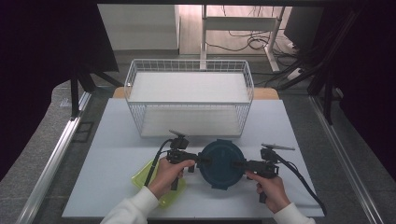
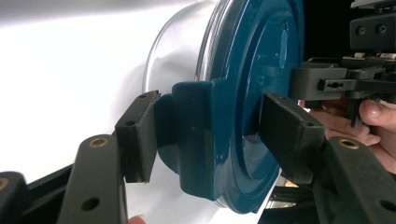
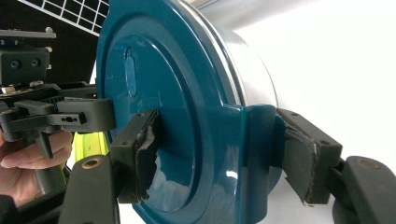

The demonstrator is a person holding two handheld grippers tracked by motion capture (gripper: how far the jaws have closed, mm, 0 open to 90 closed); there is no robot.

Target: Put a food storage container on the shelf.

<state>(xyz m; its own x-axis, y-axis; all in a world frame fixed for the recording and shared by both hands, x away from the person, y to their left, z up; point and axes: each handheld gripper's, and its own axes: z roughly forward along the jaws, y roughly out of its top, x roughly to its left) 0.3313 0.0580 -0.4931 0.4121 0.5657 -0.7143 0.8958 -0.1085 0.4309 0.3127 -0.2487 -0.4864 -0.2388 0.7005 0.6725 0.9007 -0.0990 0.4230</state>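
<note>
The left claw pinches one latch tab of the blue-lidded container. The right claw pinches the opposite tab. The container sits on the table.

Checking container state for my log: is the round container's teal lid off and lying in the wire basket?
No. The teal lid sits on the round container, both grippers clamped on its side latches, in front of the wire basket.

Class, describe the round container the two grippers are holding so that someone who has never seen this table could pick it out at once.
Start at the white wire basket at the back of the table; in front of it, between the left gripper and right gripper, sits a round container. Its dark teal lid has clip tabs on a clear body, unlike the flat yellow-green lid beside it.
</note>
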